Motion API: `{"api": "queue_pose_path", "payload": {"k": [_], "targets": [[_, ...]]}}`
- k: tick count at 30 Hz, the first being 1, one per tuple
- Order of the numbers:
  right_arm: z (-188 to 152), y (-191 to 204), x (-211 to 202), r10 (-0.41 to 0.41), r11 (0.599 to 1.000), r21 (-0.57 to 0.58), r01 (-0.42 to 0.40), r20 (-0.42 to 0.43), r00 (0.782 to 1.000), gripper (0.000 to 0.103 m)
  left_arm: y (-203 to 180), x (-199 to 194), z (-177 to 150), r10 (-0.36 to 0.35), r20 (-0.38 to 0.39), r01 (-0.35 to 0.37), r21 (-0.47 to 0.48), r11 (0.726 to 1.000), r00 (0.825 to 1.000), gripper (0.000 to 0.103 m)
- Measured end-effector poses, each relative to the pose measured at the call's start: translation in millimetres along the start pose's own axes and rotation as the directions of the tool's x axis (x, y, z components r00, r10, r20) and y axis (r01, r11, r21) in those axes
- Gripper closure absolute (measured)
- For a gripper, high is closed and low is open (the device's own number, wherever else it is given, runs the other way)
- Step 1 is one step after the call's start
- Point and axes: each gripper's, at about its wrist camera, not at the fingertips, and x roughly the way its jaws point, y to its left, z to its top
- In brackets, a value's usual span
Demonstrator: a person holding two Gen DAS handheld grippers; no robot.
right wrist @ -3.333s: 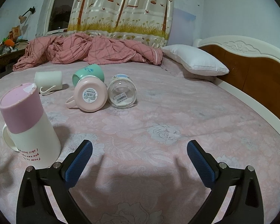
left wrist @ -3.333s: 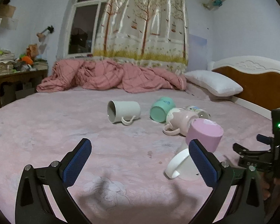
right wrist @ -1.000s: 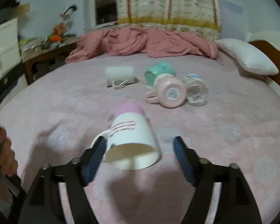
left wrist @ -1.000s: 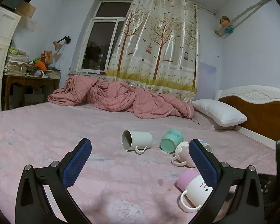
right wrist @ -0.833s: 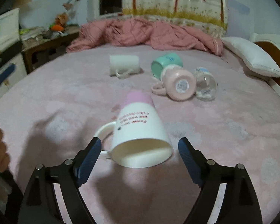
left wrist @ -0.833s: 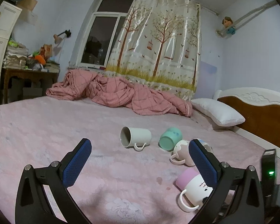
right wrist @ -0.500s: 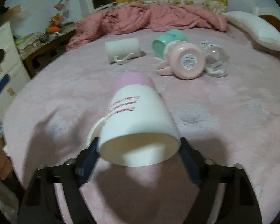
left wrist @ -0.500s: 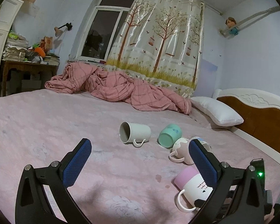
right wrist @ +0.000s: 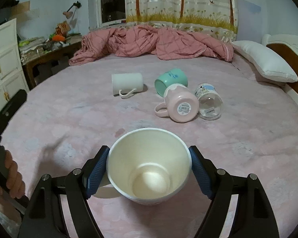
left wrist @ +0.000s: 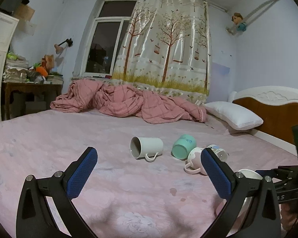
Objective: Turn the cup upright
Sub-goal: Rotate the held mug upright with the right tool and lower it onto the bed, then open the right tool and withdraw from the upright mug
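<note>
A home bedroom: bed (left wrist: 69, 138) with pillow (left wrist: 234, 115), rumpled quilt (left wrist: 129, 105), curtained window (left wrist: 105, 49)

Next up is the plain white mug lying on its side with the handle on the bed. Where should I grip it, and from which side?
Grip the white mug across its round body, midway along, coming down from above. Its handle lies flat on the bedsheet toward the camera, so the top of the barrel is free. The left gripper is open; the right gripper holds the big cup.

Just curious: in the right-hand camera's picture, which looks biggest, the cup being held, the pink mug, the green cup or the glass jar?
1. Held cup, though it is nearest the camera.
2. Pink mug.
3. Green cup and glass jar look alike; unsure.
</note>
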Motion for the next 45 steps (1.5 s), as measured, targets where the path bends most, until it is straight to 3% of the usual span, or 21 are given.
{"api": "queue_pose_path", "payload": {"k": [7,15,23,27,32,38,45], "targets": [[8.7,-8.0,-4.2,0.02,0.998,0.054,-0.021,0.02,1.0,0.022,-4.5,-4.6,1.4,-0.005,0.026,0.005,0.033,0.999,1.0,0.0],[3.6,3.2,17.5,-0.015,1.0,-0.006,0.015,-0.02,1.0,0.021,-3.9,-5.1,1.5,-0.016,0.023,0.016,0.024,1.0,1.0,0.0],[-4.8,1.2,-7.6,-0.021,1.0,-0.02,0.023,0.09,0.996,0.015,-0.5,-3.7,4.3,-0.035,-0.001,0.035,-0.01,0.999,0.999,0.0],[-9.9,-6.3,-28.2,-0.062,0.998,0.012,0.061,0.147,0.987,0.015,-1.9,-4.4,5.5,-0.04,0.002,0.04,-0.004,0.999,0.999,0.0],[-31.5,-16.9,-57.0,-0.131,0.991,0.039,0.126,0.213,0.968,0.014,-5.8,-8.7,6.7,-0.094,-0.021,0.093,-0.026,0.995,0.995,0.0],[-63.1,-33.2,-68.3,-0.153,0.986,0.101,0.133,0.222,0.963,0.014,-31.4,-23.4,-1.1,-0.086,-0.004,0.086,0.089,0.992,0.996,0.0],[-72.5,-35.4,-65.6,-0.154,0.988,0.056,0.146,0.22,0.963,0.014,-43.2,-34.6,-32.3,-0.136,-0.129,0.144,0.051,0.988,0.982,0.0]]}}
